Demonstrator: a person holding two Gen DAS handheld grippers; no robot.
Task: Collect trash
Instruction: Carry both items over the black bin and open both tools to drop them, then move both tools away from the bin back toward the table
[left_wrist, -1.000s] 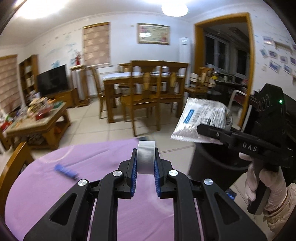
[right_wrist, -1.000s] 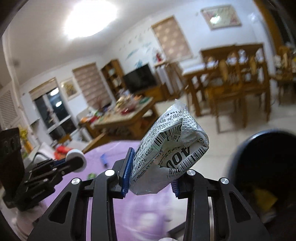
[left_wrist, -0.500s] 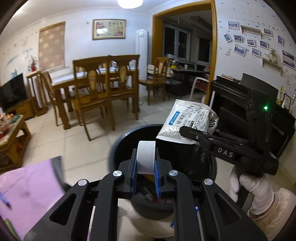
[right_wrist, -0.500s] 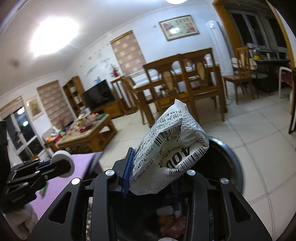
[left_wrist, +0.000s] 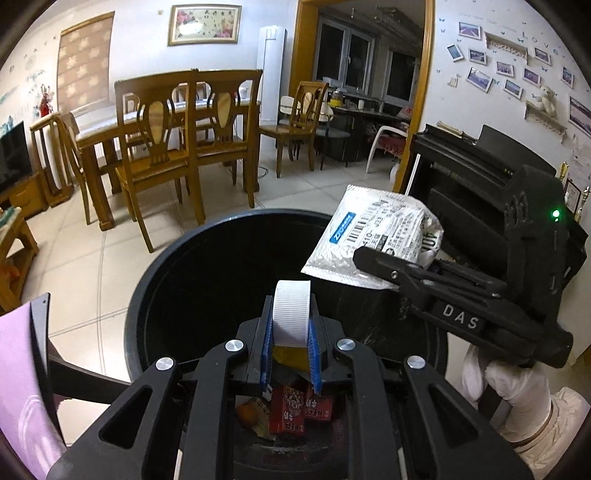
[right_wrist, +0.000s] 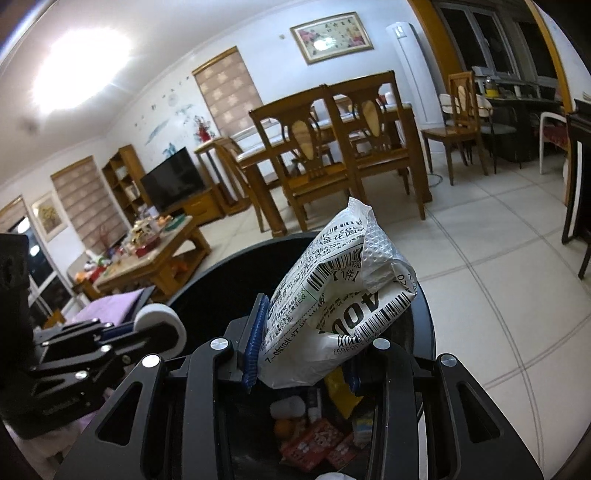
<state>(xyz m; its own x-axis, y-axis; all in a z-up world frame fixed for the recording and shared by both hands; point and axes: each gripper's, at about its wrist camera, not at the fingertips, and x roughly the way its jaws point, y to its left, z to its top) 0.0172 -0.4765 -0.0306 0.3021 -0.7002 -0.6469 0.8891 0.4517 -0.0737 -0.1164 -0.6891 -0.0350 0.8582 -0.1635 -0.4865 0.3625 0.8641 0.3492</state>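
— What's changed since a moment ago?

— I've swung both arms off the purple table (left_wrist: 18, 369); half a second back the bin (left_wrist: 155, 295) was only partly under me, and now its black rim fills the middle of both views. Both loads are the same as before.

— Start on the left, then.

— My left gripper (left_wrist: 290, 354) is clamped on a white ribbed roll (left_wrist: 291, 312), pinched between the blue pads (left_wrist: 265, 354). It hangs over the mouth of the bin. From the right-hand camera the same roll (right_wrist: 159, 321) shows at the left edge, just beside the bin's rim (right_wrist: 207, 273).

— And below it?

— Rubbish lying in the bottom: red cartons (left_wrist: 291, 408) and something round and orange (left_wrist: 246, 412). The right view also shows a yellow scrap (right_wrist: 341, 393) down there.

— The right side?

— My right gripper (right_wrist: 303, 354) is closed on a white mailer bag (right_wrist: 340, 302) printed with barcodes, crumpled and sticking up past the fingers, above the bin's opening. From the left camera the bag (left_wrist: 373, 236) sits over the bin's right rim, and my gloved hand (left_wrist: 513, 387) wraps the handle.

— Behind all that?

— Wooden dining chairs (left_wrist: 166, 147) and a table on the tiled floor.
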